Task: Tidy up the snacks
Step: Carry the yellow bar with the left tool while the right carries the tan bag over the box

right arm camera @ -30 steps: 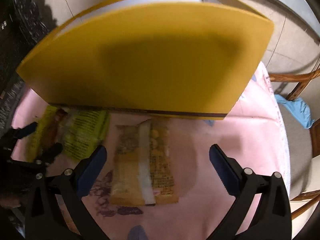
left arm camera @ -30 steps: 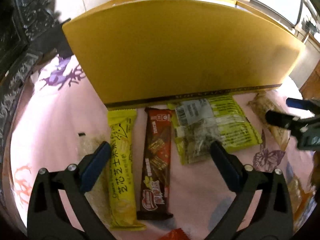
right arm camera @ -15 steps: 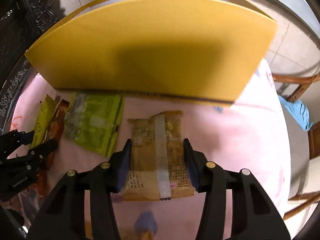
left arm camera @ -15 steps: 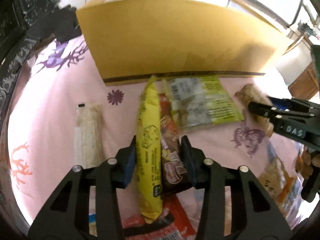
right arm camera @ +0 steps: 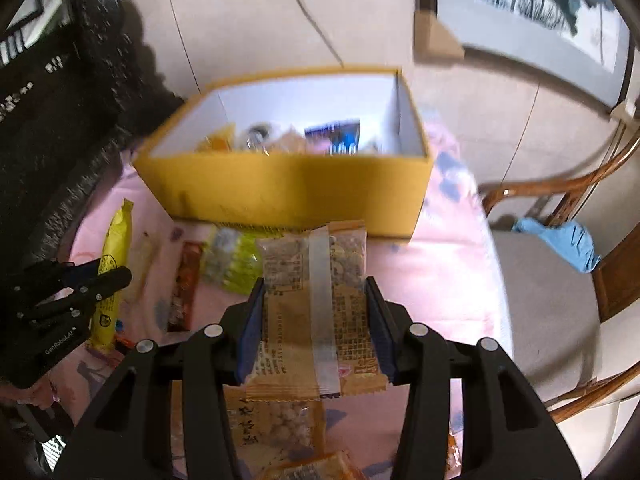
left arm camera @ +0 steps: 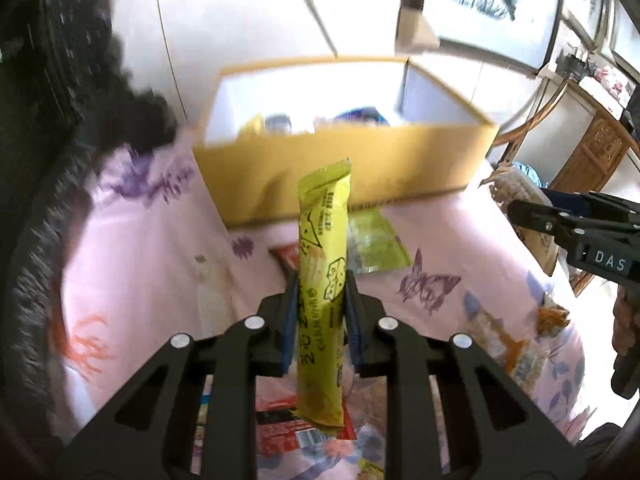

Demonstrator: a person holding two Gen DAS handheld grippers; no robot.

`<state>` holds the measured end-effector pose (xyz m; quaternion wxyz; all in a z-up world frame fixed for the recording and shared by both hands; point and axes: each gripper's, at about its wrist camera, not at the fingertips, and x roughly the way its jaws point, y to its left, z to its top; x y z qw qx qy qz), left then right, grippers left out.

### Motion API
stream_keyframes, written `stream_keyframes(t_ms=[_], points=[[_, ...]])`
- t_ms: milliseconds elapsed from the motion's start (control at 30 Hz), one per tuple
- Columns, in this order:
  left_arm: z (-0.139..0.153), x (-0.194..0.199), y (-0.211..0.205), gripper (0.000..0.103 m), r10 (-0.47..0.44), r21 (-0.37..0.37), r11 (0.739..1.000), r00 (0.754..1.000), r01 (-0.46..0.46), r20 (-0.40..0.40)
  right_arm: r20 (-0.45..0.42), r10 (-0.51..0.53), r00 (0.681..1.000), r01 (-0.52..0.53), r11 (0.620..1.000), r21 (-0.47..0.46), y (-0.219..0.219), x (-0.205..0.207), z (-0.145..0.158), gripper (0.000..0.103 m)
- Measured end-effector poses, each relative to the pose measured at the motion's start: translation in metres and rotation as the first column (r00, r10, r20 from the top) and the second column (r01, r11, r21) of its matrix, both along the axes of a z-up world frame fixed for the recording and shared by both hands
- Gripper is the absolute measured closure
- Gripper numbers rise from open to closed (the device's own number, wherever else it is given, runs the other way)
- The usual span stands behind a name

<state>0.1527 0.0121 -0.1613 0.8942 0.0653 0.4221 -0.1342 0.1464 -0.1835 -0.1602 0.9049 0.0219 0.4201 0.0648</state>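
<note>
Both grippers were open over snacks lying flat on the pink cloth [left arm camera: 152,264] a moment ago; now each has closed on one and lifted it. The left gripper [left arm camera: 321,320] is squeezed tight on a long yellow snack bar [left arm camera: 323,264], gripped near its middle, and the bar sticks up in front of the yellow box [left arm camera: 344,168]. The right gripper [right arm camera: 316,332] is partly closed on the two side edges of a tan peanut bag [right arm camera: 316,304], also up off the cloth near the box. Both snacks look light and soft, with smooth, crinkly wrappers that could slip. Holding them near the middle seems best, with a gentle squeeze so nothing inside gets crushed.
</note>
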Motion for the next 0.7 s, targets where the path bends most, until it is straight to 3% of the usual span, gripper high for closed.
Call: stream_keyframes(t_ms=[233,367,700], points=[[0.062,-0.012,-0.01,0.082,-0.004,0.022,1.0,0.994,0.001,0.112,0.154,0.008,0.988,-0.014,0.999,0.041,-0.003,-0.016,0.059,0.055],[0.088,-0.019,-0.014,0.082,0.008,-0.013,1.0,0.989,-0.006,0.145,0.227,0.016,0.974,-0.03,0.998,0.059,-0.006,-0.018,0.088,0.055],[0.119,-0.005,-0.028,0.082,-0.006,-0.017,1.0,0.984,0.009,0.18,0.279,-0.005,0.96,-0.03,0.992,0.121,-0.018,-0.011,0.118,0.055]])
